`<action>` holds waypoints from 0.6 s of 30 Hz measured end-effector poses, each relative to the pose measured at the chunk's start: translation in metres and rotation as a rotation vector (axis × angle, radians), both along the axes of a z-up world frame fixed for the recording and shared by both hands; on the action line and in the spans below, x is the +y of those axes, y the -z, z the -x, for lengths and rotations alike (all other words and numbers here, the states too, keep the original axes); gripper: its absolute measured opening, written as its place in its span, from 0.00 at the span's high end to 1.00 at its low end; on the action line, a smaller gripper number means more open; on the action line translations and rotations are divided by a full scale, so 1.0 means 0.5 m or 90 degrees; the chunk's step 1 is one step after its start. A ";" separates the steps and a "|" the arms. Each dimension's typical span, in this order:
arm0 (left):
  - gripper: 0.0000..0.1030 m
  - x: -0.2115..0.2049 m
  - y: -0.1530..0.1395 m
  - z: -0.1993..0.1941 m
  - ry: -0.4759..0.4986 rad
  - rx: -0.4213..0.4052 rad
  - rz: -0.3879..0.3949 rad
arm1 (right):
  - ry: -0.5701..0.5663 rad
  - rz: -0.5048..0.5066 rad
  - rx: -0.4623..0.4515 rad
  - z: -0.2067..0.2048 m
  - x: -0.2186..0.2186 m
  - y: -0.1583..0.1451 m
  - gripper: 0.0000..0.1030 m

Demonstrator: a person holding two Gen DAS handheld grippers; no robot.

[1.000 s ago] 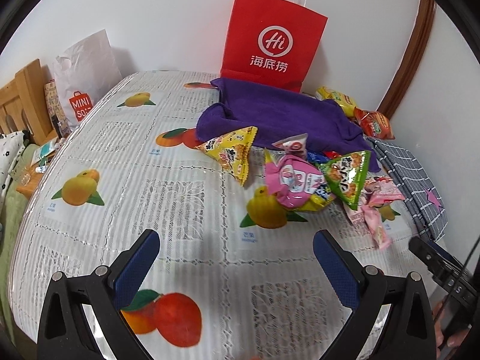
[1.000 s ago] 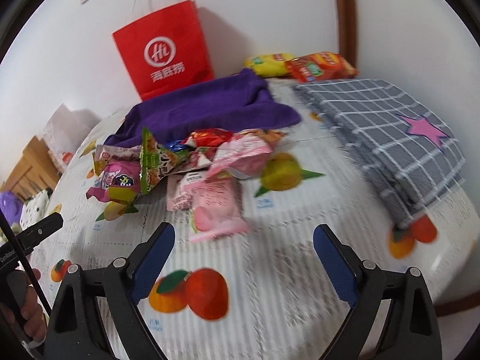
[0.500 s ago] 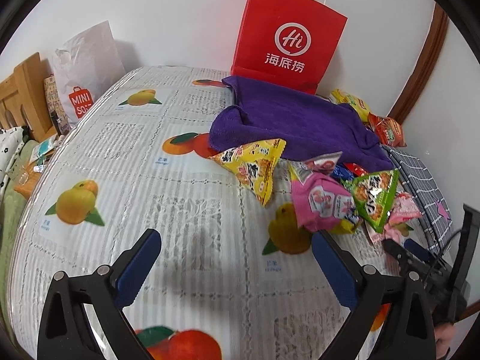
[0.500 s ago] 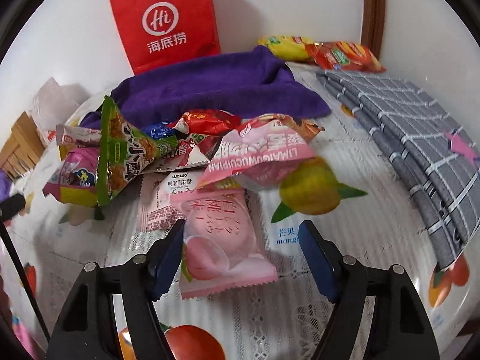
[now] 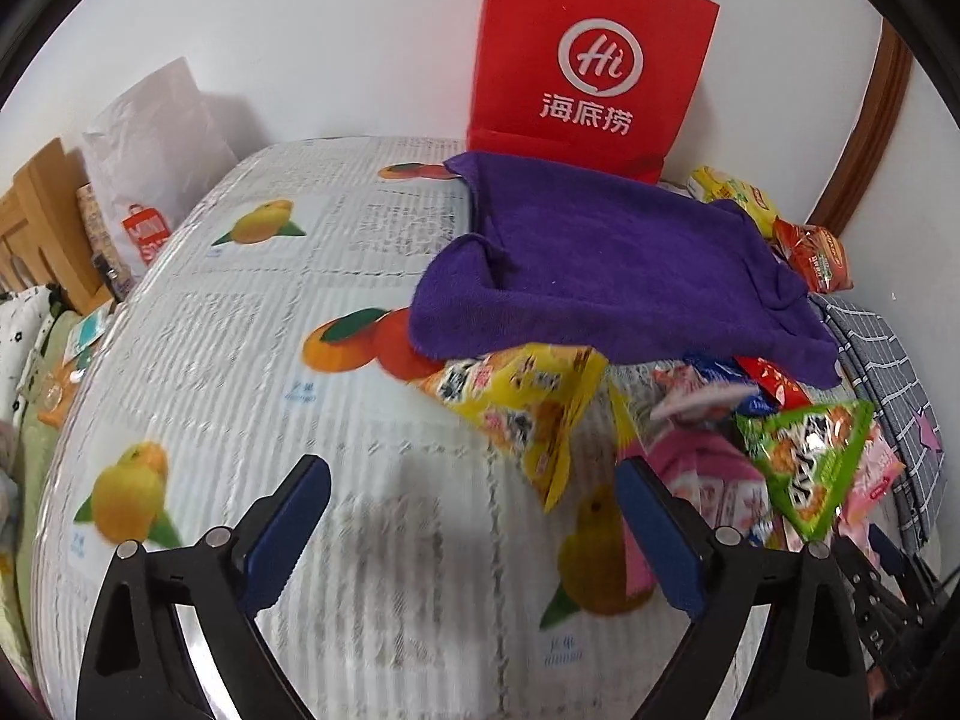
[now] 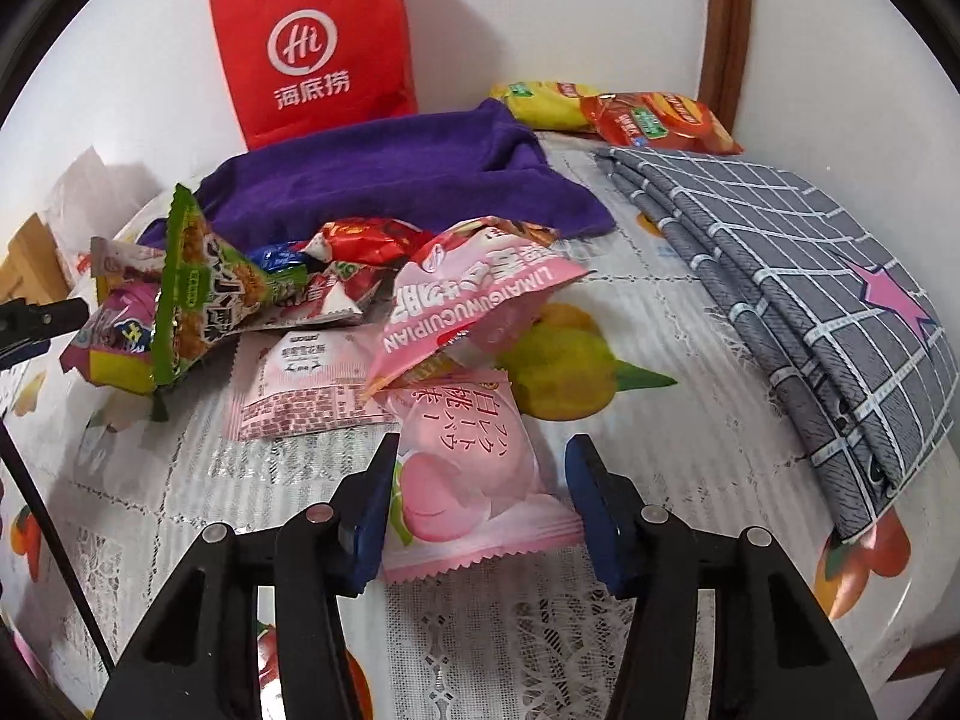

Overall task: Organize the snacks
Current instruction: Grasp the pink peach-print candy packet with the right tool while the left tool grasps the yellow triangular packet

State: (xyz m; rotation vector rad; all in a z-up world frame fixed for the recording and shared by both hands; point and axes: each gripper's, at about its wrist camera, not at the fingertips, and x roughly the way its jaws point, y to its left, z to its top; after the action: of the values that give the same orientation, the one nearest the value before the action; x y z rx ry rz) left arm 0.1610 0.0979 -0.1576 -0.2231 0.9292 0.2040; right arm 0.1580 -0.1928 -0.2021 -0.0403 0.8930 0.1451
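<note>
Right, going left to right. Left gripper [image 5: 474, 531]: jaws wide apart, holding nothing, hovering over bare patterned surface [image 5: 252, 360] just short of the yellow triangular snack pack [image 5: 522, 402]. It isn't committed to anything that I can tell.

Right gripper [image 6: 480, 498]: jaws partly open, straddling the near end of the pink peach snack packet [image 6: 468, 468]. Left pad looks to be touching or nearly touching the wrapper edge, right pad is clear of it. Not yet gripped. That packet lies flat at the near edge of the snack pile [image 6: 312, 300], its far end tucked under the bigger pink bag [image 6: 474, 294].

For a clean pick, my read: get the pads low on the puffed middle, not the crimped edge, close gently since it's a soft air-filled pack, then draw it out toward the camera so the pink bag on top slides off and doesn't ride along.

Containers: red paper bag [image 6: 312, 42] stands upright against the wall behind the purple towel [image 6: 384, 174]; mouth out of frame, contents not visible. White plastic shopping bag [image 5: 156, 162] far left off the surface edge, contents unknown.
</note>
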 end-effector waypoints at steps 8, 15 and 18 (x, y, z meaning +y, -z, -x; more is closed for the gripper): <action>0.21 0.005 0.033 -0.067 0.006 0.016 0.016 | -0.004 0.005 -0.001 -0.006 0.004 0.002 0.48; 0.38 0.004 0.049 -0.093 0.006 0.022 0.020 | -0.011 0.011 -0.001 -0.009 0.008 0.003 0.48; 0.49 0.016 0.054 -0.093 0.008 0.019 0.044 | -0.006 0.010 -0.002 -0.007 0.008 0.002 0.48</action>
State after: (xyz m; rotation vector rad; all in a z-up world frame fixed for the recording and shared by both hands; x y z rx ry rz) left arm 0.2076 0.1057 -0.1845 -0.2794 0.9672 0.1645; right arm 0.1618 -0.1886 -0.2031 -0.0600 0.8909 0.1472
